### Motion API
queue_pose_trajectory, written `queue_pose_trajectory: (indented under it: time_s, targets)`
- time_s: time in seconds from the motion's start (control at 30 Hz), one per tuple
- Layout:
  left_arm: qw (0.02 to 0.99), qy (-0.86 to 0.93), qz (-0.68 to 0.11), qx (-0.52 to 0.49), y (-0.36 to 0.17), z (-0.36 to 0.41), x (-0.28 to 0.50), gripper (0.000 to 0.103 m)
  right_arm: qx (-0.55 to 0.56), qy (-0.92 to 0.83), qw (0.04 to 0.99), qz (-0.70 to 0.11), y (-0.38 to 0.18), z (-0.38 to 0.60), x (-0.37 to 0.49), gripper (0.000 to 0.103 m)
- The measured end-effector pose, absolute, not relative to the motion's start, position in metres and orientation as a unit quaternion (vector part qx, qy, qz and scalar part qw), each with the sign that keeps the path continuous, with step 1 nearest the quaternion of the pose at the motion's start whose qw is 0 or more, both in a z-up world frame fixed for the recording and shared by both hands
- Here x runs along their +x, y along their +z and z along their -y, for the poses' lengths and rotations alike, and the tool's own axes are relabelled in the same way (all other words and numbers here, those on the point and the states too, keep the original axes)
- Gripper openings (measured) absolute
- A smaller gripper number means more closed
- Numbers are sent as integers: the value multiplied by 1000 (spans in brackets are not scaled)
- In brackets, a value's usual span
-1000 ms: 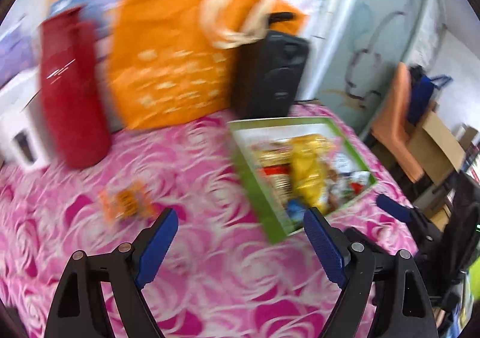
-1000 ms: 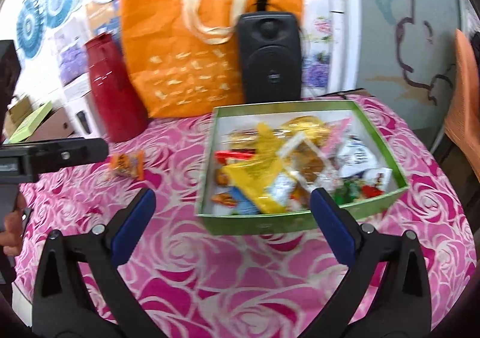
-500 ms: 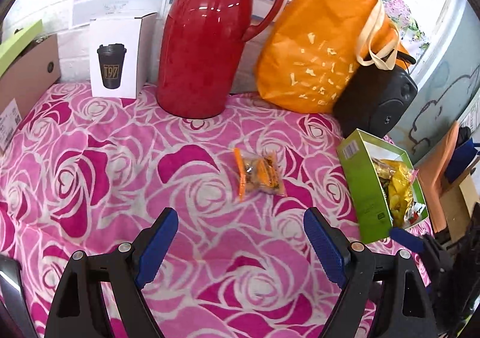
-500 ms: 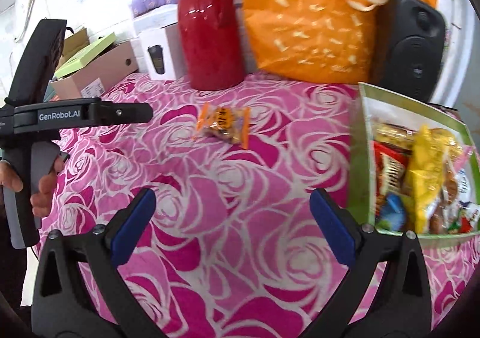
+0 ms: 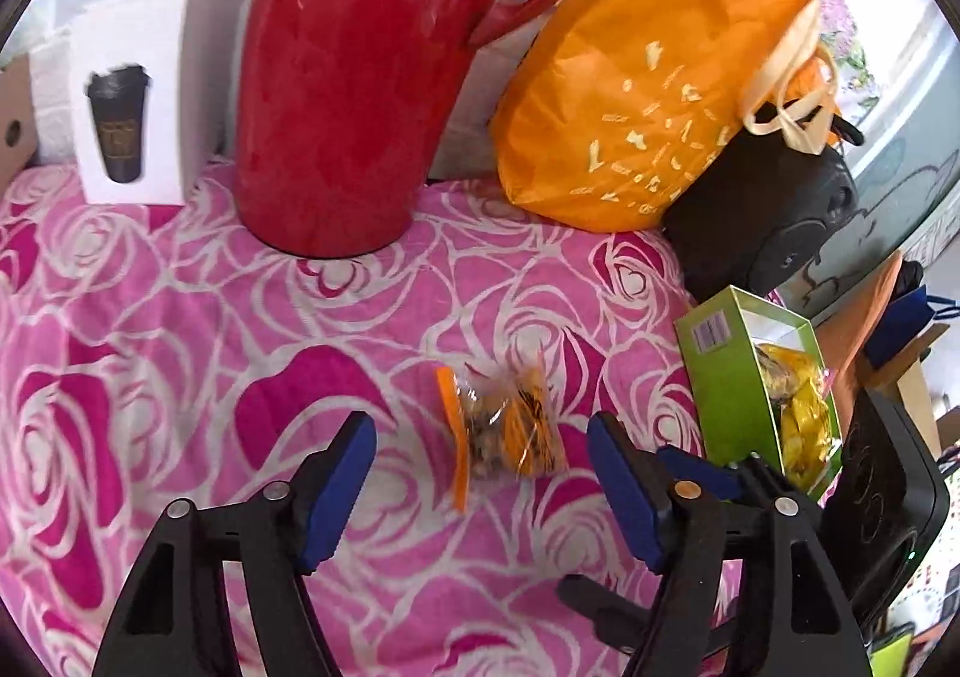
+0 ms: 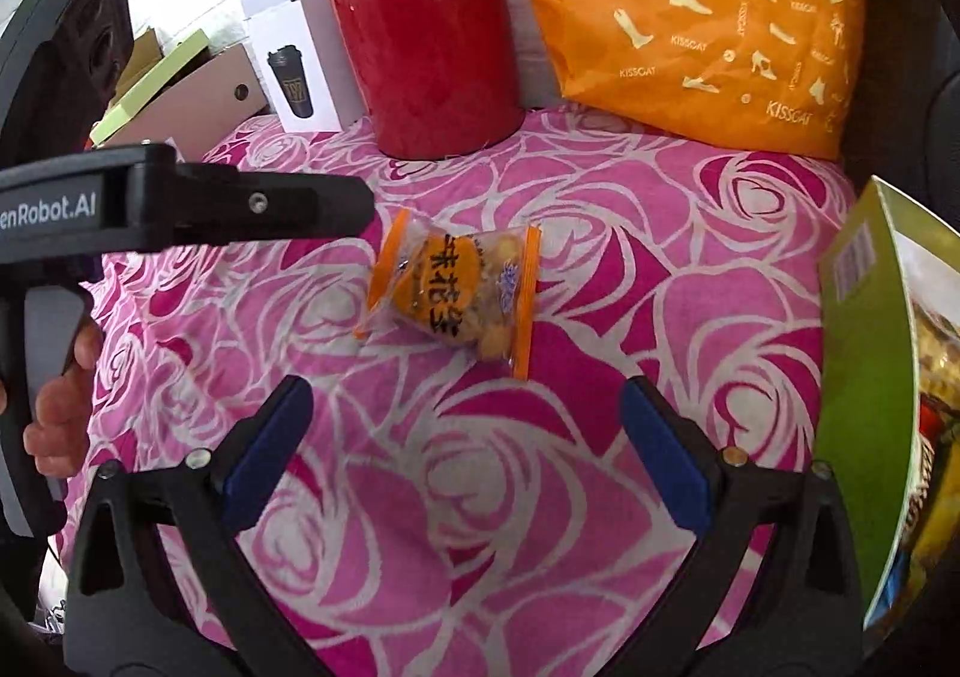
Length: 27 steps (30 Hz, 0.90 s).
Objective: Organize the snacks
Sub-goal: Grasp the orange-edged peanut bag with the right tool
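A small clear snack packet with orange ends [image 5: 504, 428] [image 6: 456, 296] lies alone on the pink rose-patterned tablecloth. My left gripper [image 5: 480, 479] is open, its blue pads on either side of the packet and just short of it. Open too, my right gripper [image 6: 468, 455] hovers a little nearer than the packet, which lies beyond its fingertips. A green box [image 5: 729, 377] [image 6: 864, 371] holding several snacks stands to the right. The left gripper's black body [image 6: 180, 203], with a hand on its grip, reaches in from the left in the right wrist view.
Along the back stand a red thermos jug [image 5: 360, 77] [image 6: 426, 23], an orange tote bag [image 5: 654, 71] [image 6: 708, 11], a black speaker [image 5: 762, 215] and a white box printed with a cup [image 5: 129, 101] [image 6: 300, 65]. Cardboard boxes [image 6: 186, 101] sit at far left.
Both grippers have closed in on the loose snack packet, which now looks larger and nearer their fingertips. The green box has slid toward the right edge of both views.
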<state>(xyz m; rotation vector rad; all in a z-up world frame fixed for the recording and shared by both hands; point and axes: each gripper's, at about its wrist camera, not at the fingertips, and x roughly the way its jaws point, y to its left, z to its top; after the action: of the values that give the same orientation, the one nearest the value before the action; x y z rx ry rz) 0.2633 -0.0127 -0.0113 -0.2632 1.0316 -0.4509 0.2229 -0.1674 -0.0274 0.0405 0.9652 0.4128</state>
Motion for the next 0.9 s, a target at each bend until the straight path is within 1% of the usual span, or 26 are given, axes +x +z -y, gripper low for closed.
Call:
queue_pose_trajectory:
  time_s: [0.03, 0.17, 0.23, 0.27, 0.3, 0.33, 0.37, 0.43, 0.53, 0.9]
  targets:
    - [832, -217, -494, -128, -16, 16, 268, 74, 21, 200, 864, -462, -31, 167, 228, 94]
    - [822, -223, -509, -127, -32, 25, 278, 74, 26, 207, 861, -465, -41, 166, 238, 89]
    - [816, -231, -513, -130, -38, 29, 280, 74, 31, 211, 858, -467, -46, 166, 243, 76]
    - [814, -235, -516, -129, -40, 31, 280, 72, 35, 214, 857, -468, -49, 167, 245, 74]
    - [812, -237, -519, -126, -43, 33, 281, 62, 37, 216, 855, -469, -51, 167, 247, 73]
    - [809, -241, -521, -122, -45, 36, 282, 55, 38, 216, 854, -471, -54, 166, 249, 71]
    - [806, -245, -526, -116, -48, 39, 284, 40, 37, 214, 855, -471, -57, 166, 250, 68]
    - [805, -248, -528, -110, -51, 43, 285, 41, 31, 213, 856, -469, -56, 164, 252, 42]
    - [810, -251, -522, -95, -44, 47, 280, 40, 28, 210, 855, -473, -53, 163, 249, 37]
    - [834, -263, -477, -85, 5, 49, 242, 39, 48, 207, 876, -432, -11, 174, 213, 35]
